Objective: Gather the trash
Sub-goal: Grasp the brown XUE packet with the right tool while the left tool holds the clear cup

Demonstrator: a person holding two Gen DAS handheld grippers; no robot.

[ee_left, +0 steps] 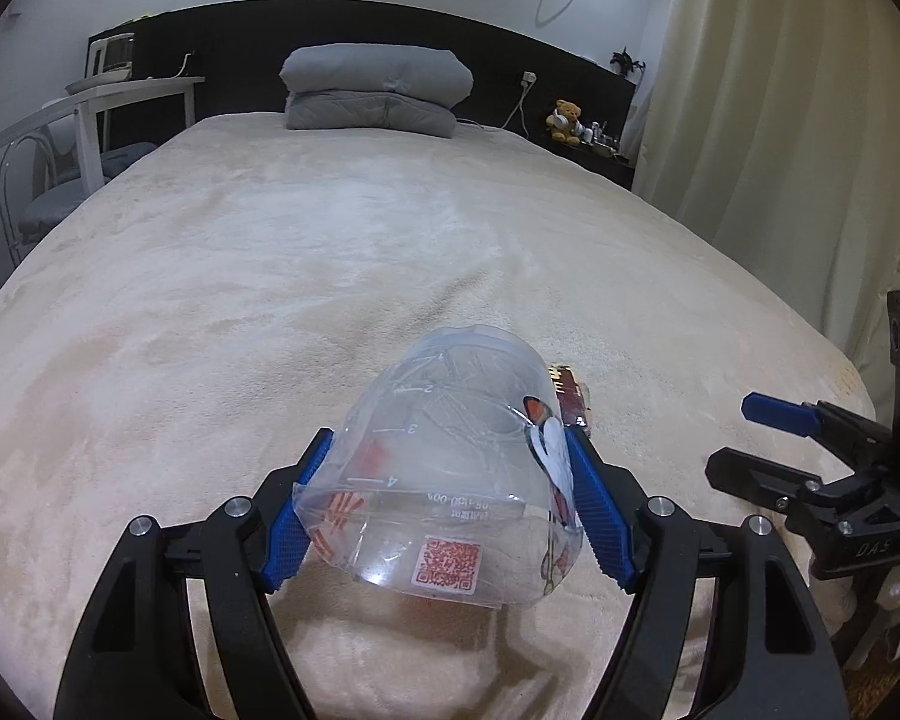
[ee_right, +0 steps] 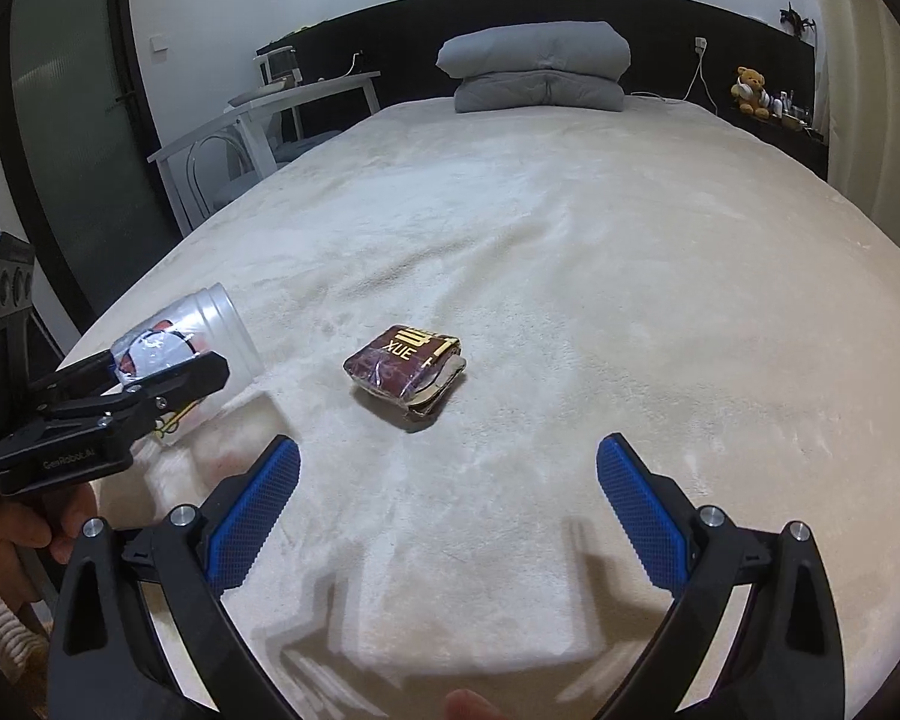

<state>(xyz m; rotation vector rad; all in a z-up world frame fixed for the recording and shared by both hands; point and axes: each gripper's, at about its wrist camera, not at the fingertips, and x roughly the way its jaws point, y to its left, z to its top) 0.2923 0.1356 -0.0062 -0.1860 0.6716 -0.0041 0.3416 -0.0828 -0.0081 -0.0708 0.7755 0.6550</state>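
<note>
On the bed: a dark red packet (ee_right: 406, 377) lies flat on the cream blanket (ee_right: 570, 240), gold letters "XUE" on top.
Left gripper (ee_left: 450, 498): clamped on a clear plastic cup (ee_left: 450, 468), tipped on its side, numbers 1 to 4 and a square code.
Right gripper (ee_right: 448, 516): fingers wide apart, holding nothing, near the packet.

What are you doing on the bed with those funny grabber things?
Picking up trash off the bed. The left tongs are squeezing a clear plastic cup and holding it up off the blanket. The right tongs are wide open and holding nothing, pointed at a crumpled dark red wrapper lying on the bed ahead of them. That wrapper hasn't been picked up yet.
</note>
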